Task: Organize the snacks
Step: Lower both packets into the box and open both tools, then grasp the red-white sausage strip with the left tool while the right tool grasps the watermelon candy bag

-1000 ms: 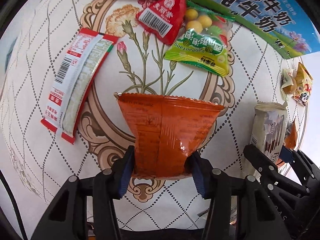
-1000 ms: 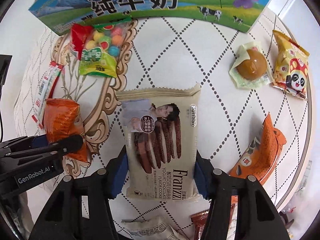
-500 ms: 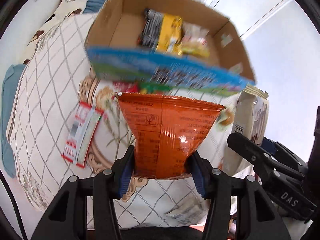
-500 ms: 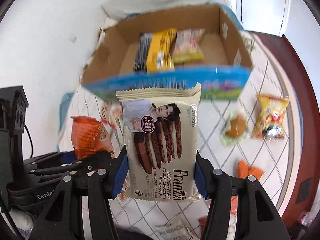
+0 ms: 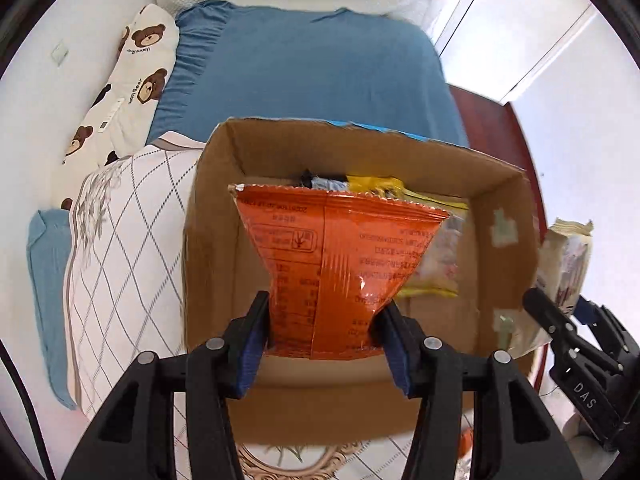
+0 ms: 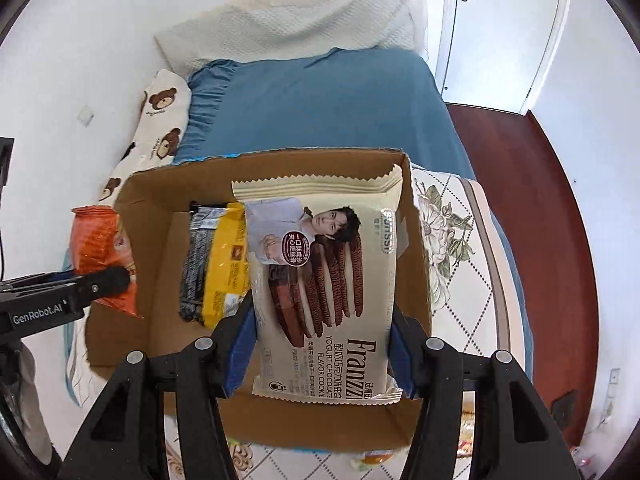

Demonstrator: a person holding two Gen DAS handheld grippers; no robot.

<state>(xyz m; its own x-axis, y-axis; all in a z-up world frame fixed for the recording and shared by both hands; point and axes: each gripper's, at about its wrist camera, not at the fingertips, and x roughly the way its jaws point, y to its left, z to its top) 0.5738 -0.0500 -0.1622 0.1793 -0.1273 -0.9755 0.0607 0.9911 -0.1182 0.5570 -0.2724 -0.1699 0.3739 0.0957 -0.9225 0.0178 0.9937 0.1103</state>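
Note:
My left gripper [image 5: 324, 340] is shut on an orange snack bag [image 5: 336, 264] and holds it above the open cardboard box [image 5: 208, 264]. My right gripper [image 6: 320, 352] is shut on a cream Franzzi cookie pack [image 6: 324, 280] and holds it over the right half of the same box [image 6: 420, 276]. Inside the box lie a yellow packet [image 6: 228, 268] and a dark grey packet [image 6: 196, 264]. The orange bag also shows at the left of the right wrist view [image 6: 100, 248]. The cookie pack shows at the right edge of the left wrist view [image 5: 568, 256].
The box stands on a white quilted cloth with a diamond pattern [image 5: 120, 248]. Behind it is a bed with a blue sheet [image 5: 304, 76] and a bear-print pillow [image 5: 124, 76]. A white door [image 6: 500, 28] and red-brown floor [image 6: 540, 208] are at the right.
Both grippers rose from the cloth with their snacks and moved forward over the box. The view tilted up from the loose snacks to the box, bed and door.

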